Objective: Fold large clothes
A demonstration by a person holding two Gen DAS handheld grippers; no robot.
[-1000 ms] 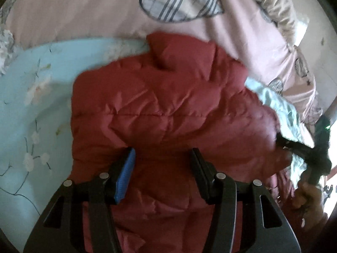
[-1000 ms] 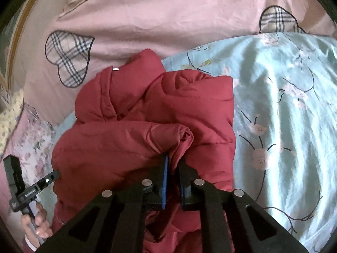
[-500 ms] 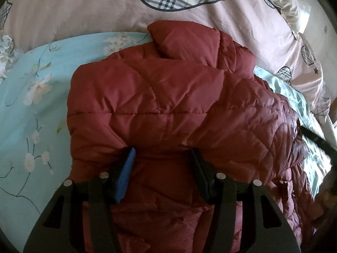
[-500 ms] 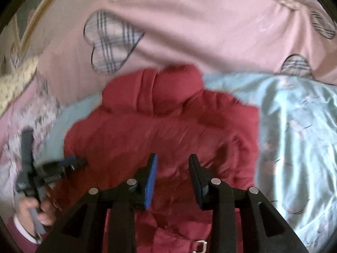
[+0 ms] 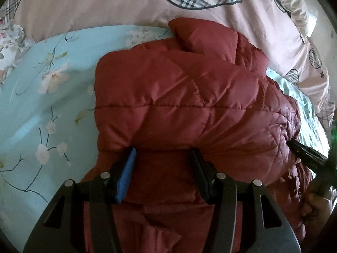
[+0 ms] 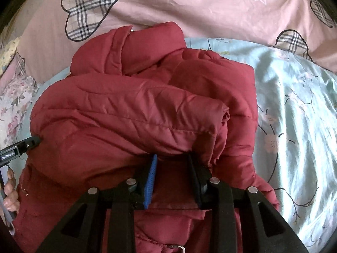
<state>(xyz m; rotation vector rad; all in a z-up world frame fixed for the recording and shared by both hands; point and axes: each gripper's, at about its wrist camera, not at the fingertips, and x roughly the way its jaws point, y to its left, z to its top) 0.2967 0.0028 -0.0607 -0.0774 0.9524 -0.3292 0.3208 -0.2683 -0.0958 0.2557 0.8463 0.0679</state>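
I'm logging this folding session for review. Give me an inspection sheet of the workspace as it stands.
Surface: bed with a light blue flowered sheet.
Job's things: red padded jacket bunched up on the sheet, one part folded over on top.
Clutter: nothing seen.
Grippers: left claw open, its tips tucked under a fold of the jacket; right claw open, its tips likewise under a fold.
Cables: nothing seen.
Surroundings: pink quilt with plaid hearts beyond the jacket; flowered fabric at one side.
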